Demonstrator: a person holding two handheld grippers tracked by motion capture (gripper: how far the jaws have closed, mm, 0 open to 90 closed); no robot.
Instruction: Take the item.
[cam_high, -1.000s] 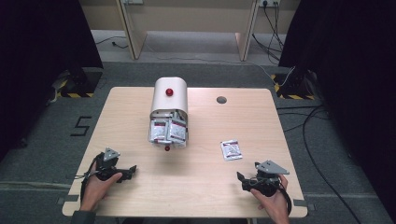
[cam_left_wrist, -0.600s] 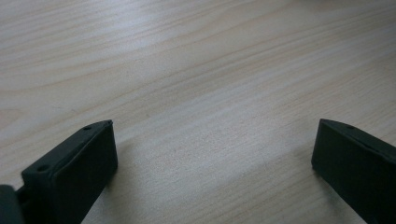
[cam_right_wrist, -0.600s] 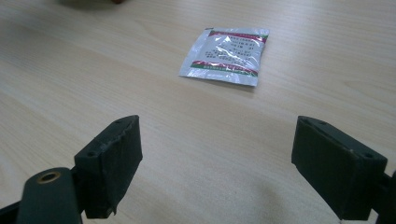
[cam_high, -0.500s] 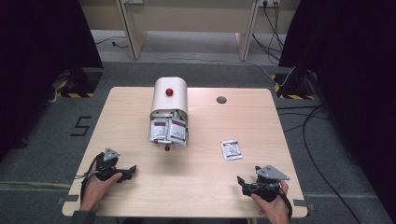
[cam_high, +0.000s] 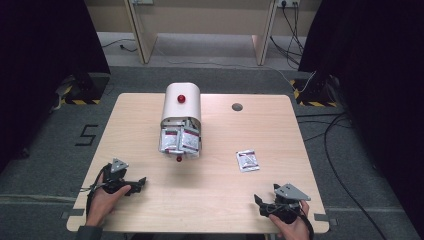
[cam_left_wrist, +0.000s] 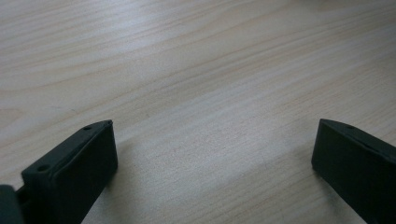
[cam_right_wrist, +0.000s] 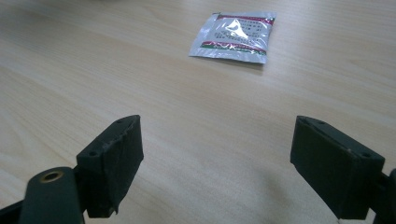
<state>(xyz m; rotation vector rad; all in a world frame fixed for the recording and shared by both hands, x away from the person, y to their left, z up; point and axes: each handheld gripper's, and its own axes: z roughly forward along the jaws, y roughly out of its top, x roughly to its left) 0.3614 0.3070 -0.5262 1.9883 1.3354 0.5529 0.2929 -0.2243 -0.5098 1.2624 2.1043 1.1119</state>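
In the high view, the left tongs (cam_high: 136, 184) rest at the lower left of the table (cam_high: 220, 210) and the right tongs (cam_high: 262, 205) at the lower right, both released. A lone sachet (cam_high: 247, 160) lies flat right of centre, apart from the white dispenser (cam_high: 181, 102) stuffed with sachets at upper centre.

The left gripper view shows wide jaws over bare wood.

In the right gripper view the sachet (cam_right_wrist: 235, 37) sits at upper centre, beyond the spread jaws. This looks like the approach step; next the right tongs must advance and close on it.
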